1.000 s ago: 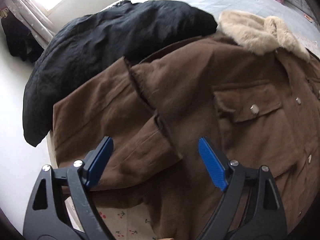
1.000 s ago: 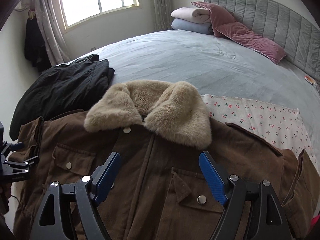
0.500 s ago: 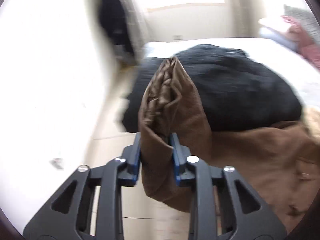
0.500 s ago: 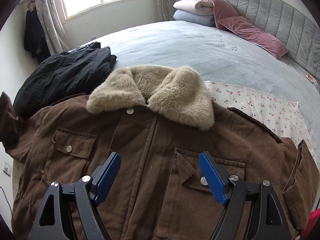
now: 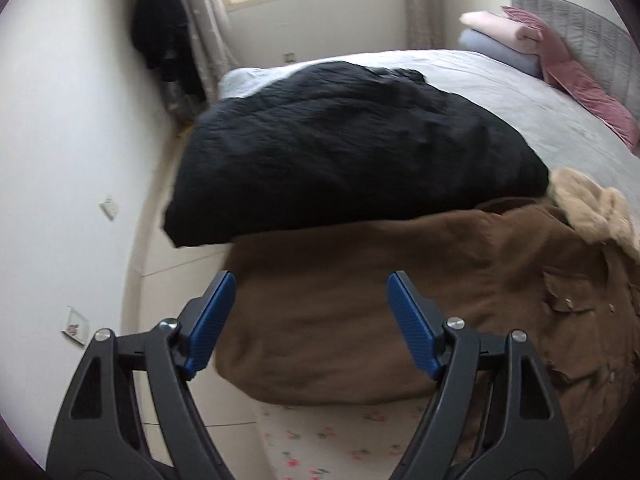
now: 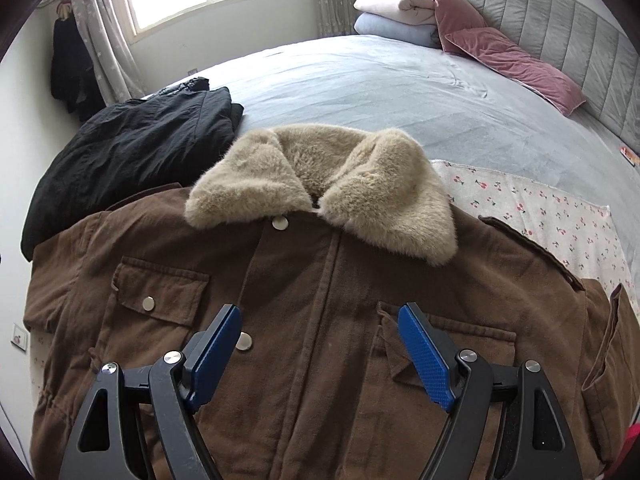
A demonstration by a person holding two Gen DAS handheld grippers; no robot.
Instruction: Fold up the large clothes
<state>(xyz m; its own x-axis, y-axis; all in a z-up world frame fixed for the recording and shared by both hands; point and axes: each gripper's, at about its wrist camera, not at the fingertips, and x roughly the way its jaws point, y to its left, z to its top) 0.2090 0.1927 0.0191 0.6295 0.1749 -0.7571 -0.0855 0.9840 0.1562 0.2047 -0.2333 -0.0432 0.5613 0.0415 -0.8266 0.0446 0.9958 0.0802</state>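
Note:
A brown jacket [image 6: 304,320] with a beige fur collar [image 6: 320,184] lies front up on the bed. Its chest pockets and snap buttons face up. My right gripper [image 6: 320,336] is open and empty above the jacket's front, between the two pockets. In the left wrist view the jacket's left side [image 5: 340,312] lies as a smooth brown fold at the bed edge. My left gripper [image 5: 310,320] is open and empty just above that fold.
A folded black coat [image 5: 352,152] lies beside the jacket's left shoulder and shows in the right wrist view too [image 6: 128,152]. A cherry-print cloth [image 6: 540,208] lies under the jacket. Pink pillows [image 6: 512,64] and folded blankets [image 6: 396,16] sit by the grey headboard. The floor [image 5: 168,264] is left of the bed.
My left gripper was shut on the brown sleeve and held it up half a second ago. It has let go; the sleeve now lies folded on the jacket. The right gripper moved slightly closer.

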